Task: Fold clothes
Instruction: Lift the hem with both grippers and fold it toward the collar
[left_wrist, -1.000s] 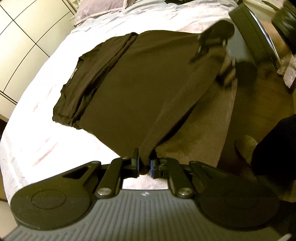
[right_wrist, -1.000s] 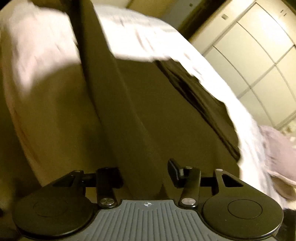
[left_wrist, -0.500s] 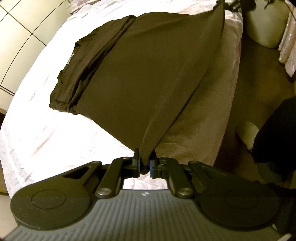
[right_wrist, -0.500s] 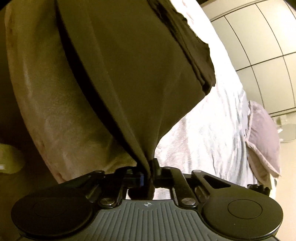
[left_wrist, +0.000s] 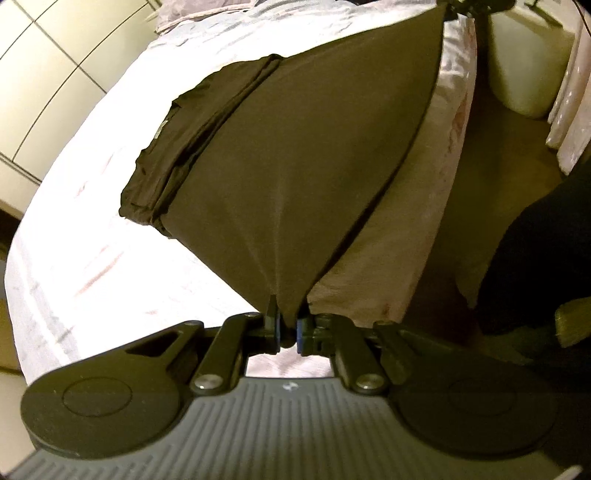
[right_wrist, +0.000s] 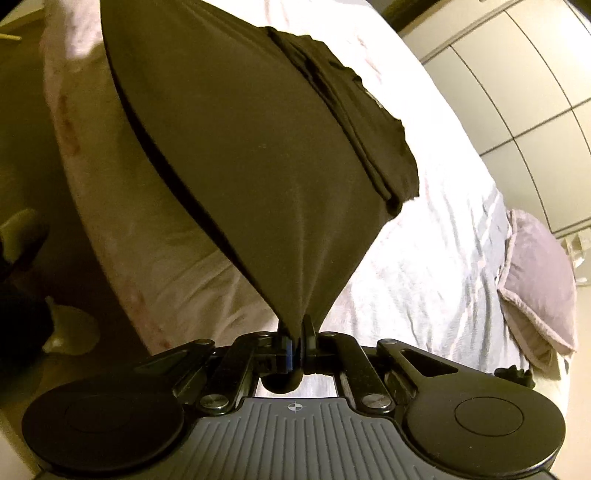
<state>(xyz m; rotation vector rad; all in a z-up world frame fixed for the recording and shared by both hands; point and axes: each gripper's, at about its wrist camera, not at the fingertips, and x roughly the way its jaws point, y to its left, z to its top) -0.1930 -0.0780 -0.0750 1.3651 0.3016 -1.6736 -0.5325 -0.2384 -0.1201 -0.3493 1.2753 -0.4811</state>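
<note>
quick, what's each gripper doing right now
Left gripper: closed on a corner of the dark garment.
Right gripper: closed on another corner of the same garment, lifted off the bed.

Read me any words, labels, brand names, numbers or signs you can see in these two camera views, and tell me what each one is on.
No readable text in either view.
Small pale tag on the dark garment, at its folded edge: too small and blurred to read.
Small round crosshair mark on the right gripper body: a symbol, no letters.
Similar mark on the left gripper body: blurred.
</note>
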